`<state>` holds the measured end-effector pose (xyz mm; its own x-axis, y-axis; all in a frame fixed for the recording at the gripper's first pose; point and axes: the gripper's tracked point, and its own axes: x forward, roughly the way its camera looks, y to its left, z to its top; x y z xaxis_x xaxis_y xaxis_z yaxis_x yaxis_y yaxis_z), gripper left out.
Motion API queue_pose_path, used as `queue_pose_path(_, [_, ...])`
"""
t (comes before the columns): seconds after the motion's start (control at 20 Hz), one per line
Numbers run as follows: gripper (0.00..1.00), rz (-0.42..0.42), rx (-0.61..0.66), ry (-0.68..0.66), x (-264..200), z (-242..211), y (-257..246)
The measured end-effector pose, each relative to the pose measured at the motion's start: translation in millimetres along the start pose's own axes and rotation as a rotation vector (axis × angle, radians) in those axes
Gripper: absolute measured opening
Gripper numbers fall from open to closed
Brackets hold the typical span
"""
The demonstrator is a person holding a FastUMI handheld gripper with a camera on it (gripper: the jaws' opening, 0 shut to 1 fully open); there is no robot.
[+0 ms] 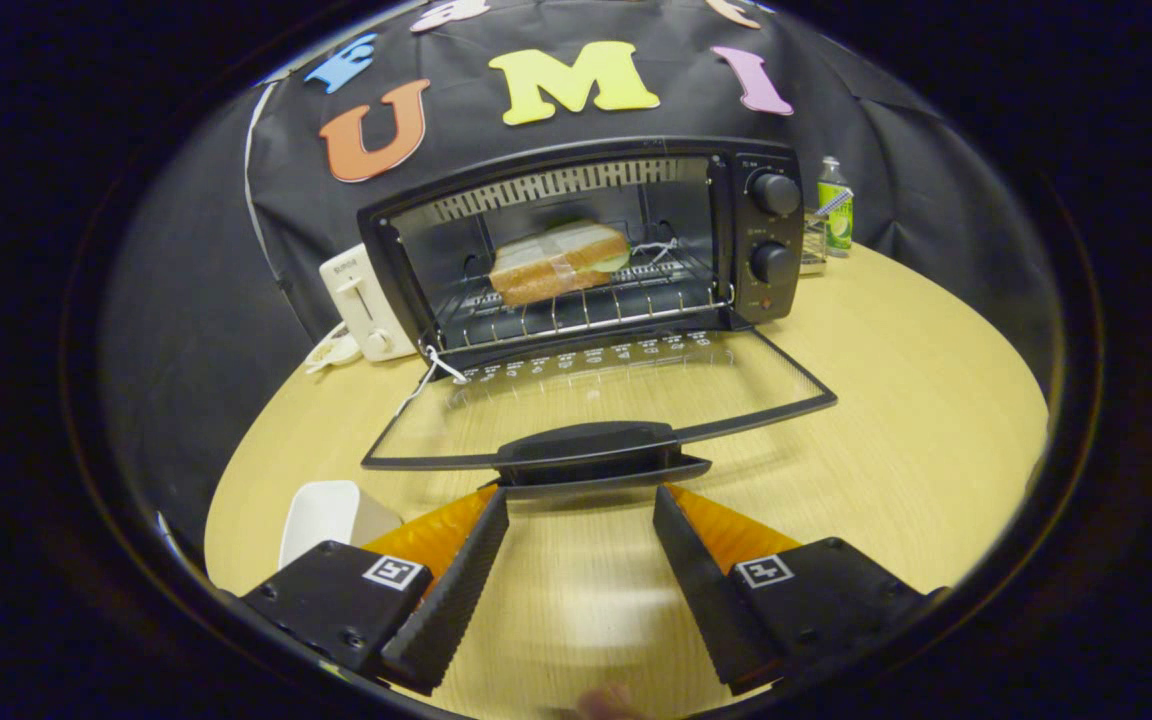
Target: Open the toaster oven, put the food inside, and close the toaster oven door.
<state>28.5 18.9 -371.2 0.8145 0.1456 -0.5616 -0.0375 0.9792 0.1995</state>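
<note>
- White dish (321,515): rests on the table (916,440) at the left, partly hidden behind the left finger of the tool.
- White toaster (366,303): stands on the table just beside the left wall of the toaster oven.
- Tool (581,495): open, fingers spread wide with nothing between them; the tips sit just short of the door handle, one under each end of it. Contact with the handle cannot be determined.
- Toaster oven (586,240): stands at the back of the table, against the booth wall. Door (596,400) is fully lowered, lying near flat toward the tool, glass pane up. Handle (591,452) is on the edge nearest the tool.
- Food (558,262): a sandwich lying on the wire rack (586,305) inside the oven cavity, roughly centred.
- Control knobs (774,228): two, stacked on the right panel of the oven.
- Green bottle (834,208): stands upright on the table, to the right of the oven and near the wall.
</note>
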Motion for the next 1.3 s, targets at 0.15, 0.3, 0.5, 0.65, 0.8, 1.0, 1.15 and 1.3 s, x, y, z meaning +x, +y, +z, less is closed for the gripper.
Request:
queue_pose_path(0.15, [0.98, 0.005, -0.028, -0.058, -11, 11, 3])
queue_pose_path(0.3, [0.98, 0.011, -0.064, -0.113, -15, 28, 6])
queue_pose_path(0.5, [0.98, 0.017, -0.098, -0.190, -18, 46, 9])
queue_pose_path(0.65, [0.98, 0.012, -0.126, -0.256, -22, 66, 12])
queue_pose_path(0.8, [0.98, 0.010, -0.153, -0.323, -24, 92, 16])
queue_pose_path(1.0, [0.99, 0.030, -0.164, -0.355, -8, 128, 24])
queue_pose_path(1.15, [1.00, 0.025, -0.163, -0.384, -18, 143, 21])
queue_pose_path(1.3, [1.00, 0.012, -0.183, -0.428, -44, 155, 19])
